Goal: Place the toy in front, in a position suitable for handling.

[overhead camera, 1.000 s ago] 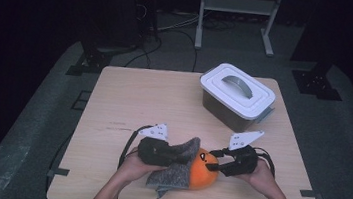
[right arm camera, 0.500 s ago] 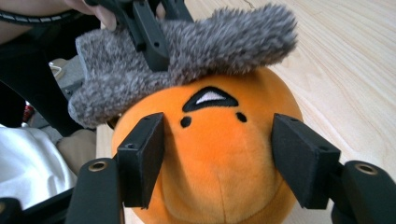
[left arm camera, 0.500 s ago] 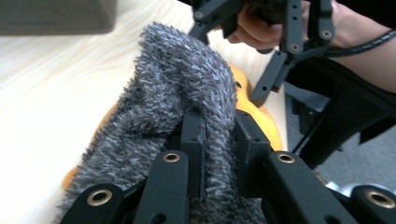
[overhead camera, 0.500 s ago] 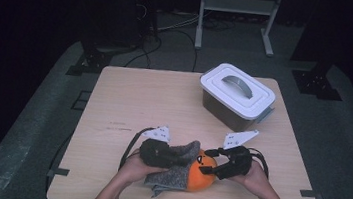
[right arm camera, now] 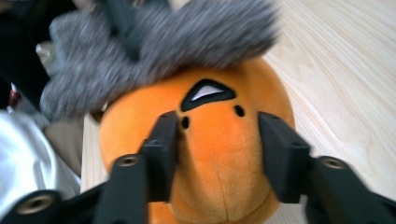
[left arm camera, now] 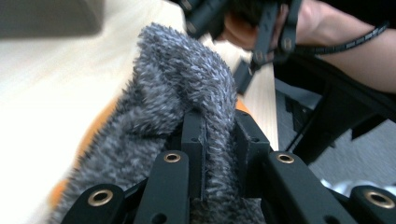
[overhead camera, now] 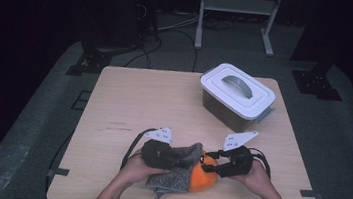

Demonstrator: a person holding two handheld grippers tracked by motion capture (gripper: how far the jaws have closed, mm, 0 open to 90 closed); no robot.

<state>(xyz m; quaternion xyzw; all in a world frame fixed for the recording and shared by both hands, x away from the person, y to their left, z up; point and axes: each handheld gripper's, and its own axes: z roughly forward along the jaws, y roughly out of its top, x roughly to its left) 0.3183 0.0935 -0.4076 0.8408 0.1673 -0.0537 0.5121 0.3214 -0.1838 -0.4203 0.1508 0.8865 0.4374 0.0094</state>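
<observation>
Orange plush toy (overhead camera: 201, 179) with a grey fuzzy cloth (overhead camera: 176, 174) draped over it sits close to the near edge of the worktop (overhead camera: 134, 99), roughly centred left to right. Plenty of bare pale wood behind it and off to the left; the one other thing up there is a lidded plastic box (overhead camera: 235, 97) at the far right corner, well apart from the action.

The left tongs (left arm camera: 219, 140) are clamped tight on a fold of the grey cloth, pile bunched up between the black jaws in the left gripper view. The right tongs (right arm camera: 217, 140) come in from the right side of the toy; their jaws have just been closing and the toy's orange face is between them, the pads against or nearly against the plush on both sides, hard to say if they're really squeezing.

In the high view the bundle's long axis runs mostly left to right, tilted slightly, cloth end trailing toward the near-left, orange end toward the right tongs. The face, with a black-outlined patch and small dark dots, points at the right gripper's camera.

Textures: cloth is shaggy, mottled grey, floppy. Toy is smooth short plush, rounded, with a seam down the front. Box has a white lid with an arched handle and a darker see-through body.
</observation>
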